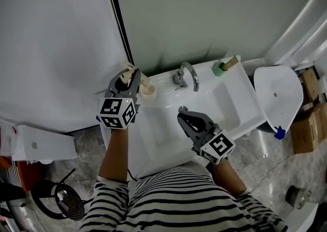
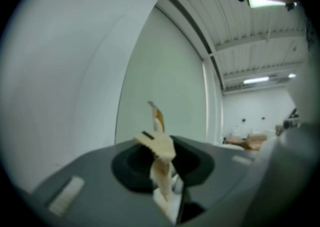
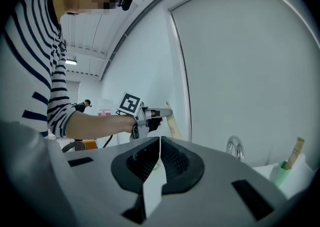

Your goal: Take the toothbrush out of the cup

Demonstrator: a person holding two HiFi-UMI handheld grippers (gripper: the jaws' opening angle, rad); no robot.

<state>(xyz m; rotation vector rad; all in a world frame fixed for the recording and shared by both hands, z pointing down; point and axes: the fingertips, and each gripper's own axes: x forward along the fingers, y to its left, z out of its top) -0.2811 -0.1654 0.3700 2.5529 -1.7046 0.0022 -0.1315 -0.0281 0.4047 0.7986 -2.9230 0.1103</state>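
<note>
My left gripper is raised at the sink's back left corner, shut on a beige wooden toothbrush. In the left gripper view the toothbrush stands upright, pinched between the jaws. A small beige cup sits just right of that gripper on the sink's rim. The right gripper view shows the left gripper holding the toothbrush near the wall; the brush's lower end is hidden. My right gripper hovers over the white sink, shut and empty.
A chrome faucet stands at the back of the sink. A green cup with a wooden stick is at the back right. A white toilet and cardboard boxes are to the right. A dark stool stands lower left.
</note>
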